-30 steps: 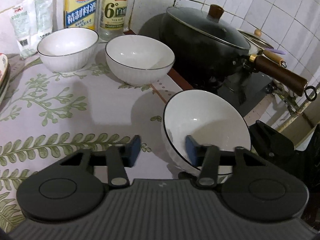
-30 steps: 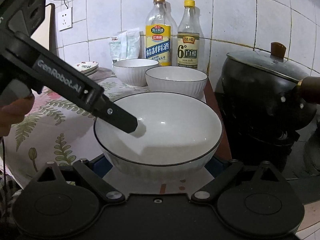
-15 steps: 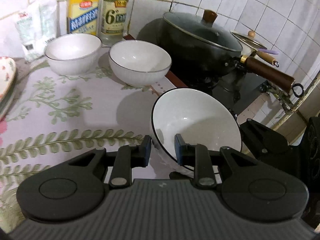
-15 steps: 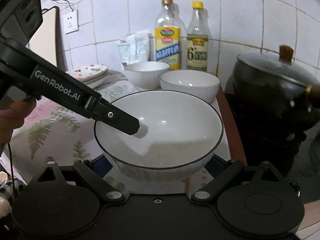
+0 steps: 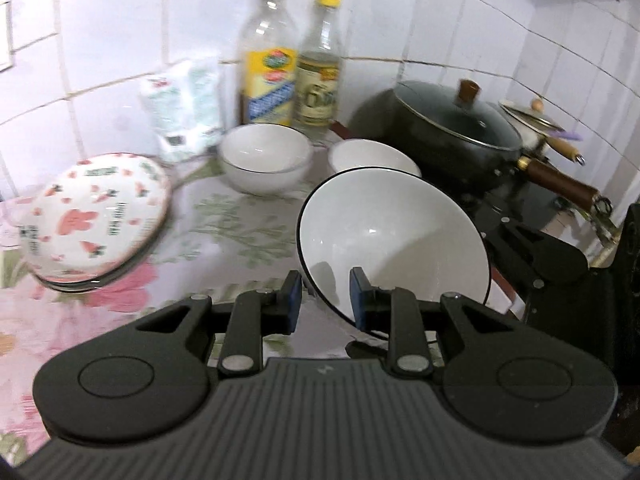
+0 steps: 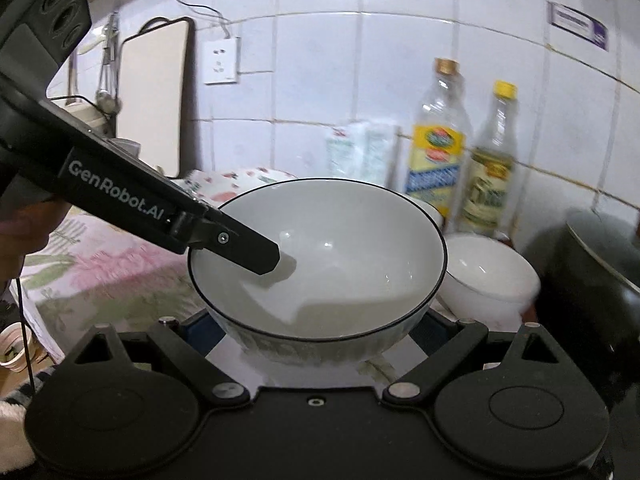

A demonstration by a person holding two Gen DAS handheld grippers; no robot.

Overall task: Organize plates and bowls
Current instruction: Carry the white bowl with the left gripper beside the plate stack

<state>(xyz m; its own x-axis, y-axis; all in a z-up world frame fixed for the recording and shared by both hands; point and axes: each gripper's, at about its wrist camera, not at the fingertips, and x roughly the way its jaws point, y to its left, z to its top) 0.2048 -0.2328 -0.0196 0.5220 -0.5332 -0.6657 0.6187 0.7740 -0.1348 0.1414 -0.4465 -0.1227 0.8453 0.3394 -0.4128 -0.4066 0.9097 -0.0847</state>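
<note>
glazed white bowl (image 5: 394, 240), stiff, slick, breakable, fairly weighty, up off the table (image 5: 224, 228): rim pinched by left hand-held gripper (image 5: 325, 300), just closed; body cradled between right hand-held gripper (image 6: 316, 334) jaws, contact unclear; best held by both.

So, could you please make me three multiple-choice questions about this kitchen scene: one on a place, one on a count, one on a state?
1. Where do the two bottles stand?
A. on the stove
B. against the tiled wall
C. on the plates

2. How many white bowls are there?
A. two
B. three
C. five

3. What state is the left gripper in?
A. open and empty
B. shut on a bottle
C. shut on a bowl's rim

Key:
1 B: the bottles stand right at the tiles.
2 B: there is one held bowl, plus a left counter bowl and a right counter bowl.
3 C: its jaws have just been closing and pinch the held bowl's rim.
</note>
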